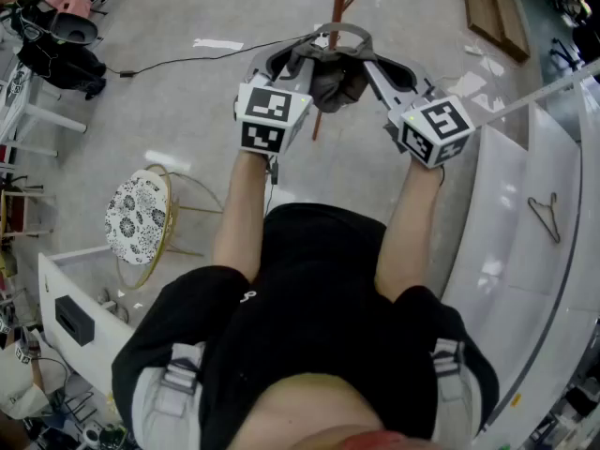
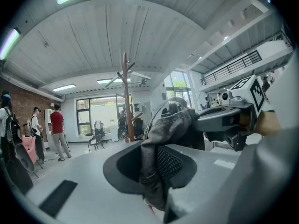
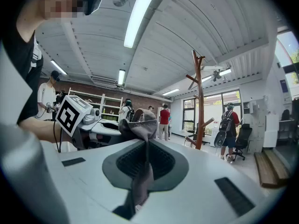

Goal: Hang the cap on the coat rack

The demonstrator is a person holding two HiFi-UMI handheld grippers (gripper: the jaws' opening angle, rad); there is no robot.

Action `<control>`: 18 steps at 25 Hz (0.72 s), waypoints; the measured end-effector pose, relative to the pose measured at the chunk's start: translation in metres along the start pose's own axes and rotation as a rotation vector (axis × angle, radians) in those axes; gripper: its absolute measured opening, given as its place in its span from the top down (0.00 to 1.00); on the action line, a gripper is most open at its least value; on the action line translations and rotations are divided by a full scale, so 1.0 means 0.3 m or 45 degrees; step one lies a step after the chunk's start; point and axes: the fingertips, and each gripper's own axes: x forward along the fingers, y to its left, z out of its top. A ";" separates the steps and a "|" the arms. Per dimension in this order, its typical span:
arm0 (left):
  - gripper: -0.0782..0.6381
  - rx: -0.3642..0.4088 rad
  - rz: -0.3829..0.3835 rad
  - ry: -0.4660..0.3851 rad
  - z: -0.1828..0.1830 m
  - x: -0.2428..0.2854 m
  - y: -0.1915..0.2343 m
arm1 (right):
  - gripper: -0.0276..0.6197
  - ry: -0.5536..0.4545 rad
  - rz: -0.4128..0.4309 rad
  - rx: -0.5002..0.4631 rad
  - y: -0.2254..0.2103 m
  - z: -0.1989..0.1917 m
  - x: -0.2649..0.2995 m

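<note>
Cap clamped in left tongs, right tongs.

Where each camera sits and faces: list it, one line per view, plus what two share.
Head view: on the person's head, looking steeply down at the cap held between left gripper and right gripper; forearms, torso, legs show.
Left gripper view: on that gripper, along its jaws shut on the cap; right gripper shows.
Right gripper view: likewise on its gripper; left gripper, forearm show.
Shared: both gripper views show the coat rack.
</note>
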 end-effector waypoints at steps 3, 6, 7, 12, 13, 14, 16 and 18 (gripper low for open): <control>0.82 -0.005 0.017 0.003 0.007 -0.002 -0.011 | 0.96 0.003 -0.039 0.016 -0.014 -0.006 -0.003; 0.82 -0.001 0.017 -0.008 0.016 0.000 -0.026 | 0.95 -0.006 -0.066 0.025 -0.033 -0.005 -0.014; 0.82 0.000 0.019 -0.014 0.020 0.002 -0.026 | 0.95 -0.012 -0.067 0.023 -0.038 -0.002 -0.014; 0.82 -0.002 0.047 -0.003 0.004 -0.018 -0.040 | 0.95 0.002 -0.046 0.036 -0.045 -0.017 -0.003; 0.82 -0.003 0.060 0.000 0.005 -0.024 -0.033 | 0.95 0.001 -0.042 0.041 -0.042 -0.014 0.005; 0.82 -0.002 0.075 0.000 0.010 -0.029 -0.018 | 0.95 -0.005 -0.038 0.040 -0.037 -0.006 0.018; 0.82 -0.004 0.105 -0.005 0.017 -0.039 0.010 | 0.95 -0.023 -0.028 0.039 -0.027 0.007 0.040; 0.82 -0.012 0.119 -0.001 0.006 -0.042 0.021 | 0.95 -0.028 -0.017 0.050 -0.024 0.001 0.054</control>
